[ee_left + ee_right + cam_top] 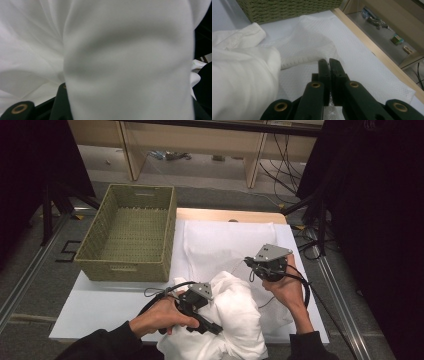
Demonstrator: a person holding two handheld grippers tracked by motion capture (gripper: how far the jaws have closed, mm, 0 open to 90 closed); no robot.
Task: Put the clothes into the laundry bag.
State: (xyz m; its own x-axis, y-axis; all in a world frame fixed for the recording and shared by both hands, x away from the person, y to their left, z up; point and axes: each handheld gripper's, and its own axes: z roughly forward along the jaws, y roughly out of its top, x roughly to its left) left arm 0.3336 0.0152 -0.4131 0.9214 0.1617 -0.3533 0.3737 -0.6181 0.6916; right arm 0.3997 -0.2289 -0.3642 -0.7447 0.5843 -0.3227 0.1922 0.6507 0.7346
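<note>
A bunched white cloth (237,312) lies at the near middle of the table. My left gripper (216,327) is pushed into its left side. A thick fold of the cloth (125,62) fills the gap between the jaws, which are closed on it. My right gripper (250,262) is held just above the table to the right of the bundle. Its jaws (329,61) are shut together over a flat white mesh cloth (312,45); nothing clearly shows between them. The mesh cloth (220,240) is spread behind the bundle (242,75).
A green woven basket (122,270) stands empty at the table's far left (287,10). The white table top (100,305) is bare in front of it. Past the table's wooden far edge (367,42) are a low shelf and cables on the floor.
</note>
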